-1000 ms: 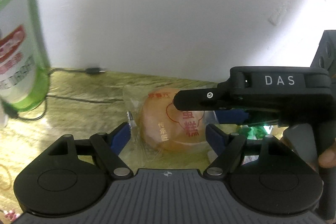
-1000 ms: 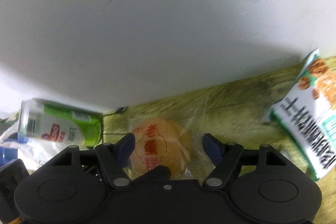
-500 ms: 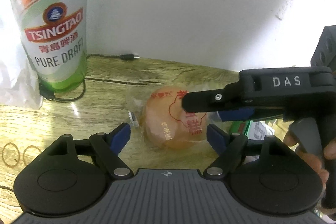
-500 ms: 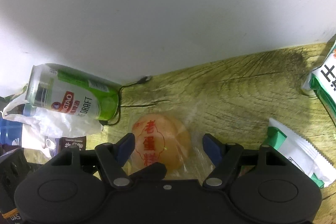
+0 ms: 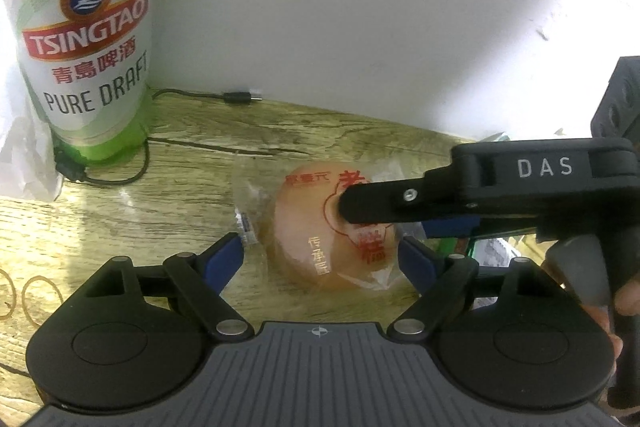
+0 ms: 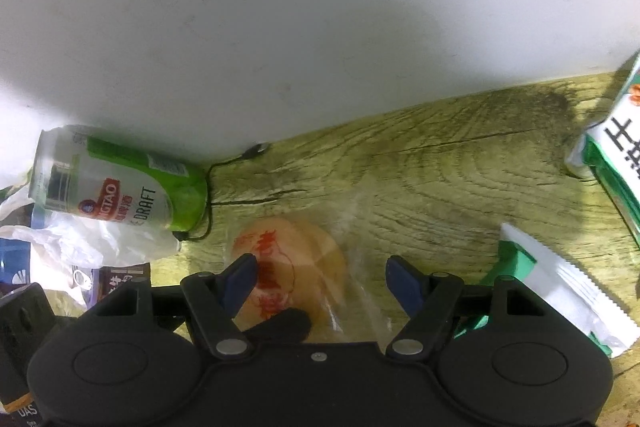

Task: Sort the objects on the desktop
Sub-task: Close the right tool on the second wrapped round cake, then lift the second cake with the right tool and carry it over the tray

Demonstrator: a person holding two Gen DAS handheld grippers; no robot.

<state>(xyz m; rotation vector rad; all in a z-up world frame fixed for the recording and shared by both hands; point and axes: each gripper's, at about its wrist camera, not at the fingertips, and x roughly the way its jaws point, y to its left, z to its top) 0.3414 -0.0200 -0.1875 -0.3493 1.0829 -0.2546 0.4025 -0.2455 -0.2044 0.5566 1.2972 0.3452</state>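
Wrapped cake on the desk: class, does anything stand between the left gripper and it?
Nothing blocks it. The wrapped cake already lies between the left gripper's open fingers, which have just been opening; the right gripper's finger reaches across above it.

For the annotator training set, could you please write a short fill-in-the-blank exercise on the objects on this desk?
1. The wrapped cake lies between the blue pads of the left gripper, whose jaws have just been ____.
2. The beer can beside the wall is labelled PURE ____.
3. A black ____ runs along the desk from the can's base.
4. The cake's clear wrapper carries ____ printing.

Missing words: opening; DRAFT; cable; red
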